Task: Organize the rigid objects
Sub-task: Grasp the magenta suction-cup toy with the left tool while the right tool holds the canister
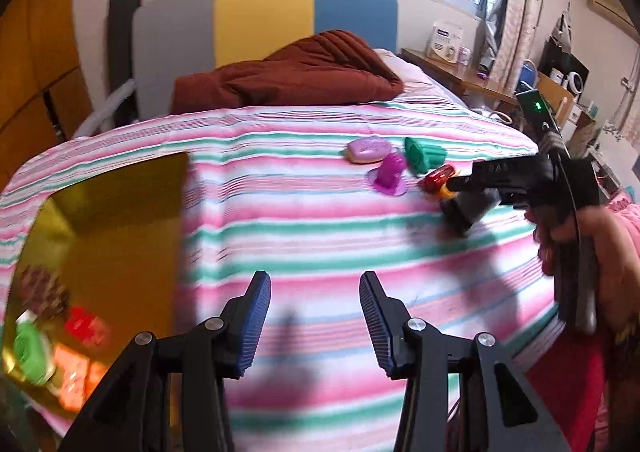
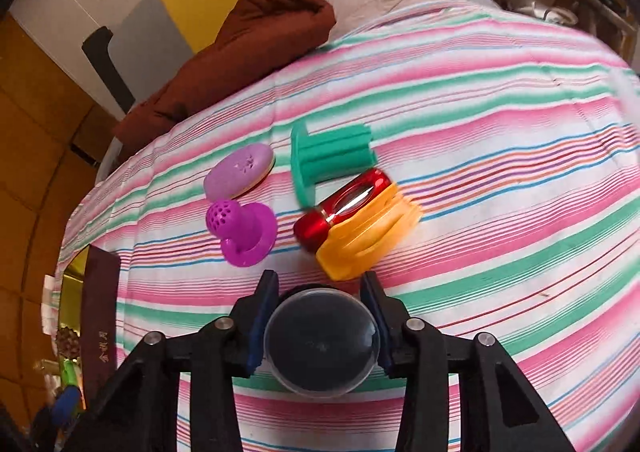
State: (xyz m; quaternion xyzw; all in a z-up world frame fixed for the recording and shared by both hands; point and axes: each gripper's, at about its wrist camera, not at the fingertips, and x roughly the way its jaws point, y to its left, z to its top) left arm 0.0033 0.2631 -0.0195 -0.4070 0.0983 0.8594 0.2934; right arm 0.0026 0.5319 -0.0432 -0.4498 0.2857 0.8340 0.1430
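Item: dark round jar, clamped across its sides by the right gripper, near the bed's right edge. Judged rigid, light, smooth-walled and slip-prone; best gripped mid-body. Left gripper: jaws spread wide, nothing held.

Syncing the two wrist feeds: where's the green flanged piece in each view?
Left wrist: green flanged piece upper right of centre, lying on the striped bedspread, right of the lilac oval case.
Right wrist: green flanged piece centre, above the red cylinder.
Shared landmark: magenta perforated piece, just beside it in both.
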